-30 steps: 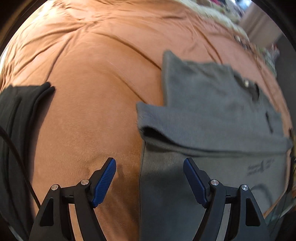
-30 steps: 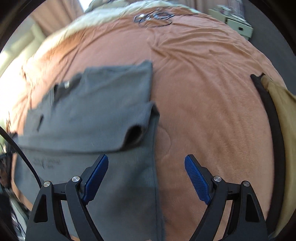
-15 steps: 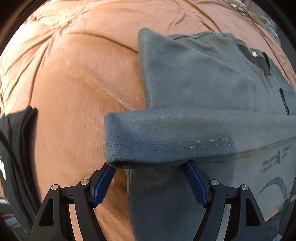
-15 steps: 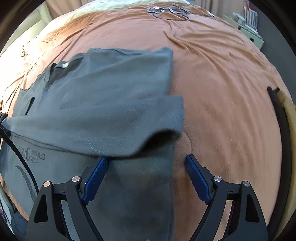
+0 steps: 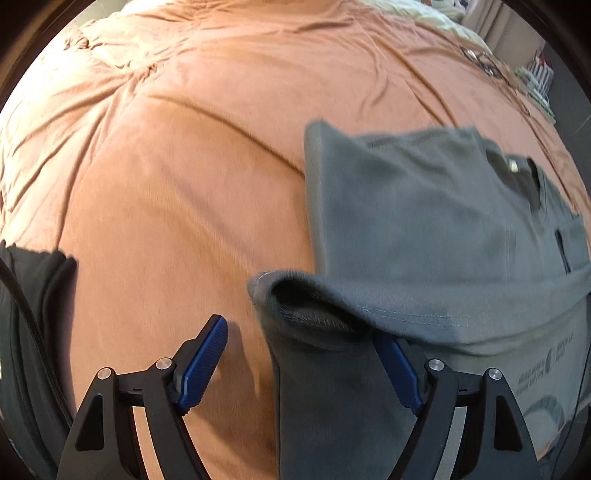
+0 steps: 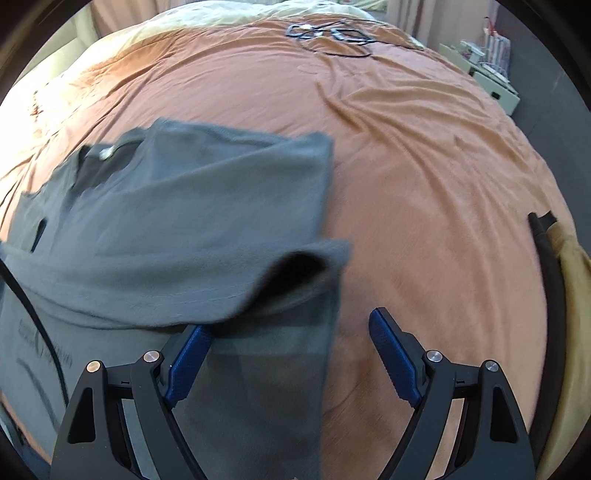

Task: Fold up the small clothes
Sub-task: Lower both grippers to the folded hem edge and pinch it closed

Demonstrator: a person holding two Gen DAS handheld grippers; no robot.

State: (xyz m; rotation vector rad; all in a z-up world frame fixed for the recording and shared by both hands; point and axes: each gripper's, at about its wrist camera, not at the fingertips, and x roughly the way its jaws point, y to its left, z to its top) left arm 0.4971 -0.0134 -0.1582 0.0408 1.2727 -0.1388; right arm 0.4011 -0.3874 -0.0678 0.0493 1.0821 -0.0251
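A grey t-shirt [image 5: 424, 221] lies on the orange bedspread [image 5: 184, 184], its hem folded up over the chest; it also shows in the right wrist view [image 6: 192, 221]. My left gripper [image 5: 306, 354] is open at the shirt's left edge, its right finger [image 5: 397, 365] partly under the folded hem. My right gripper [image 6: 291, 354] is open at the shirt's right edge, its left finger [image 6: 186, 363] just below the folded hem. Neither holds the cloth.
A dark garment [image 5: 29, 332] lies at the left edge of the left wrist view. A tan garment with black trim [image 6: 561, 295] lies at the right. Black cables [image 6: 328, 35] lie at the far end of the bedspread [image 6: 424, 184]. A white cabinet [image 6: 495, 85] stands beyond.
Both grippers came in close to the folded hem half a second ago, then drew back and rose a little. The hem's corners now stand open in small loops. Both stayed open.
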